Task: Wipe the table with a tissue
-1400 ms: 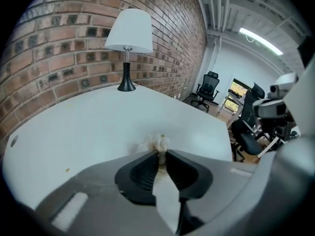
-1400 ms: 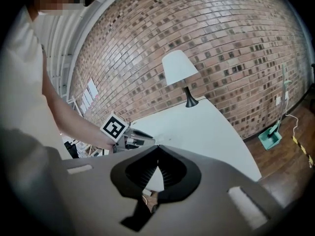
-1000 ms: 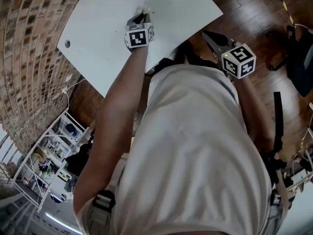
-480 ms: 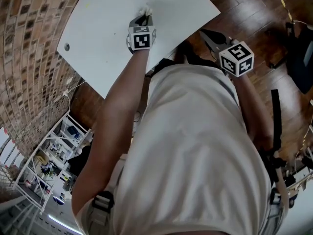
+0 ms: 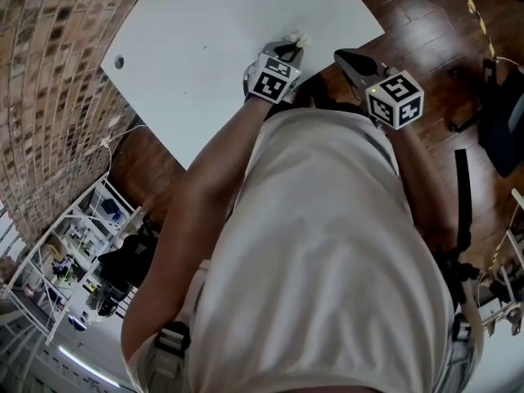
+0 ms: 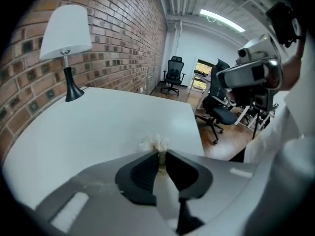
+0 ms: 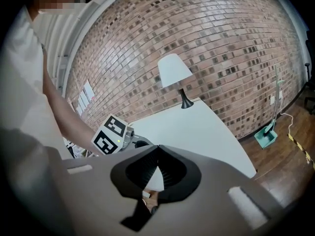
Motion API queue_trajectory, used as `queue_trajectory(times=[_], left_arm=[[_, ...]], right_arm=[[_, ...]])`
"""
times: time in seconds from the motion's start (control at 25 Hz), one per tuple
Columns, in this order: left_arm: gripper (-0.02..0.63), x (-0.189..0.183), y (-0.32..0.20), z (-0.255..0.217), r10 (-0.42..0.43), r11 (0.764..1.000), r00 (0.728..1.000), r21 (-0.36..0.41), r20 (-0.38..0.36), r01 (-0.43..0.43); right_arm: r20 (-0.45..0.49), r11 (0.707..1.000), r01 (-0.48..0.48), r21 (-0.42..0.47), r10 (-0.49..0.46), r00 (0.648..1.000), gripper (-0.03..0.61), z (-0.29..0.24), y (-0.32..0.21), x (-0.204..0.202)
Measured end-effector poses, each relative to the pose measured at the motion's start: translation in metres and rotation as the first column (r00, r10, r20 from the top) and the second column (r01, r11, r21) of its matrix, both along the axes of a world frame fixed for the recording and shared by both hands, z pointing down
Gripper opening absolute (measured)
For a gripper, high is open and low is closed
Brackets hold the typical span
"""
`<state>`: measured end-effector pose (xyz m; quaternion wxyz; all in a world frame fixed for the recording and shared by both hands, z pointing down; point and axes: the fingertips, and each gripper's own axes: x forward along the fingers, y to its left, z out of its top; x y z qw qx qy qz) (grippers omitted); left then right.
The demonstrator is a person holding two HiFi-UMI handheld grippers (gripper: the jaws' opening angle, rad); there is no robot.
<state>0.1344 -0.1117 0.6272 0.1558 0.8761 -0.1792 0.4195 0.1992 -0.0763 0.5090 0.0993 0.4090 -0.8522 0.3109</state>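
In the head view the white table point(image 5: 205, 31) fills the top. My left gripper point(image 5: 291, 46) reaches over its near right edge, shut on a small crumpled white tissue point(image 5: 295, 38) that rests on the tabletop. In the left gripper view the tissue point(image 6: 155, 142) bunches out just past the closed tips of that gripper point(image 6: 160, 154), against the table point(image 6: 98, 127). My right gripper point(image 5: 342, 56) hovers off the table's edge to the right, over the floor, shut with nothing in it. In its own view the right gripper point(image 7: 157, 147) shows its tips meeting, with the left gripper's marker cube point(image 7: 109, 134) just beyond.
A white-shaded lamp point(image 6: 65, 38) stands at the table's far end by the brick wall point(image 5: 49, 97). A cable hole point(image 5: 119, 61) sits near the table's left corner. Office chairs point(image 6: 172, 75) stand beyond the table on the wooden floor point(image 5: 426, 23). White shelving point(image 5: 74, 252) is lower left.
My left gripper has slid the tissue to the right across the table, toward the near right edge, and rolled a little. The right gripper has hardly moved.
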Motion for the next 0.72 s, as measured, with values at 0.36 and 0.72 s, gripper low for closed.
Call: queue_trajectory(times=[0.36, 0.72], left_arm=[[0.058, -0.084, 0.004, -0.016, -0.241, 0.970, 0.968, 0.025, -0.068, 0.244], [0.058, -0.213, 0.012, -0.019, -0.610, 0.785, 0.787, 0.062, -0.090, 0.616]], right_arm=[[0.001, 0.985, 0.170, 0.017, -0.170, 0.985, 0.008, -0.002, -0.027, -0.054], [-0.002, 0.916, 0.400, 0.024, -0.400, 0.917, 0.008, 0.002, -0.038, -0.137]])
